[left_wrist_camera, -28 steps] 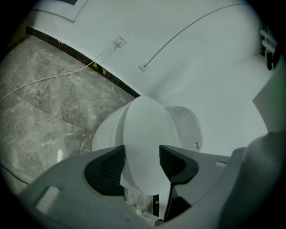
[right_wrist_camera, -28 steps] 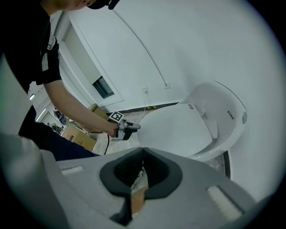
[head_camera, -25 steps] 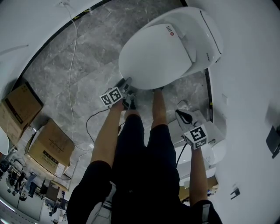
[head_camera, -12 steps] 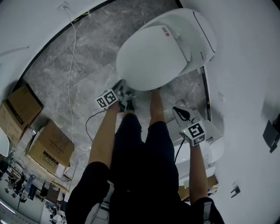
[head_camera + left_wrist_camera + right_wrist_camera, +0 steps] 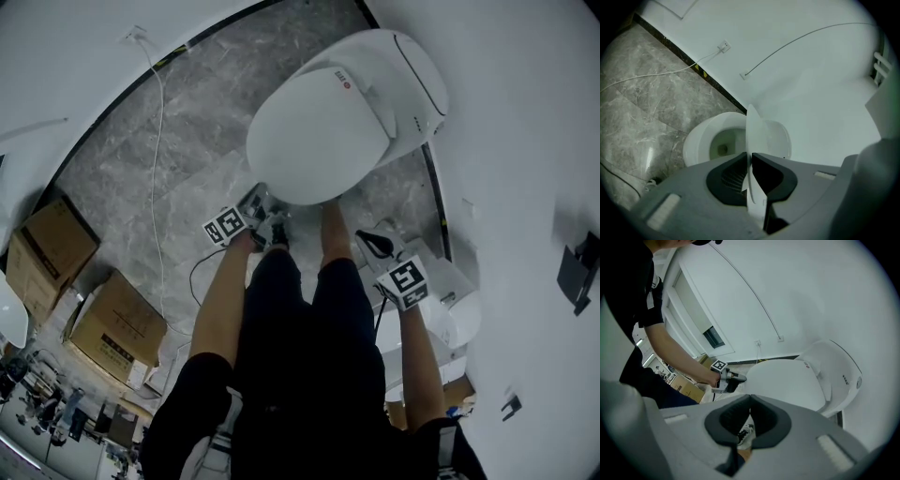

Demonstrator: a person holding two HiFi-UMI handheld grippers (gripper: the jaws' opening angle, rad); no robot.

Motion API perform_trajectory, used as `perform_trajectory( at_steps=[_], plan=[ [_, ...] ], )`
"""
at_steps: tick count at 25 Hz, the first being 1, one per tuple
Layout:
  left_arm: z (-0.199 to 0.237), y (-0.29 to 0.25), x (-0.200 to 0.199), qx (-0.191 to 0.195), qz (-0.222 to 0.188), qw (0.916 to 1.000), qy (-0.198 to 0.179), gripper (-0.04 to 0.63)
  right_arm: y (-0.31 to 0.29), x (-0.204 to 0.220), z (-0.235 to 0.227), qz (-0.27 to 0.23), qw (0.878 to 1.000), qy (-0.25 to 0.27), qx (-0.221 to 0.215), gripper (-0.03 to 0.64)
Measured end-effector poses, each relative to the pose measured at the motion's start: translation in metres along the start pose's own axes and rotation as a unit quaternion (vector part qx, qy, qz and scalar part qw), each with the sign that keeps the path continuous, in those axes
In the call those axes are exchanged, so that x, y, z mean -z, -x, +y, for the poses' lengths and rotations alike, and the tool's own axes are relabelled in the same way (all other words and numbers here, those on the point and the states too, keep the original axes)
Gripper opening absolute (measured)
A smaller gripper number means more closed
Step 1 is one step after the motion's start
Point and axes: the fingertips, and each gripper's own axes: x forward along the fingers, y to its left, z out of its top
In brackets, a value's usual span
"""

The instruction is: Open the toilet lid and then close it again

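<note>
Closing through the last second, the left gripper (image 5: 750, 158) has brought its jaws together on the front rim of the toilet lid (image 5: 764, 136). In the head view the whole toilet has slid a little toward the top of the frame.

The dark pads (image 5: 768, 176) clamp the thin white edge, which runs upright through the middle of the left gripper view. The lid is lifted off the seat enough that the bowl (image 5: 719, 145) shows to its left.

In the head view the left gripper (image 5: 265, 202) sits at the near edge of the toilet lid (image 5: 319, 131), just below centre, with a bare forearm trailing down from it.

The right gripper (image 5: 750, 397) has its jaws pressed together with nothing between them. In the head view the right gripper (image 5: 370, 242) hangs to the lower right of centre, apart from the toilet.

Grey marble floor (image 5: 187, 141) surrounds the toilet. A white cable (image 5: 155, 159) trails across it at upper left. Cardboard boxes (image 5: 56, 248) stand at the left edge.
</note>
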Motion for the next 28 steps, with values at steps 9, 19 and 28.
perform_trajectory(
  at_steps=[9,19,28],
  plan=[
    [-0.047,0.011,-0.003,0.027,0.007,0.9995,0.013,0.034,0.009,-0.028,0.005,0.002,1.0,0.015,-0.013,0.003],
    [-0.085,0.013,-0.009,0.035,-0.002,0.9993,0.012,0.032,-0.008,-0.053,0.001,0.012,0.999,0.034,-0.036,0.003],
    [-0.124,0.006,-0.012,0.036,-0.013,0.9993,0.003,0.032,-0.015,-0.062,-0.002,0.027,0.994,0.062,-0.086,0.003]
  ],
)
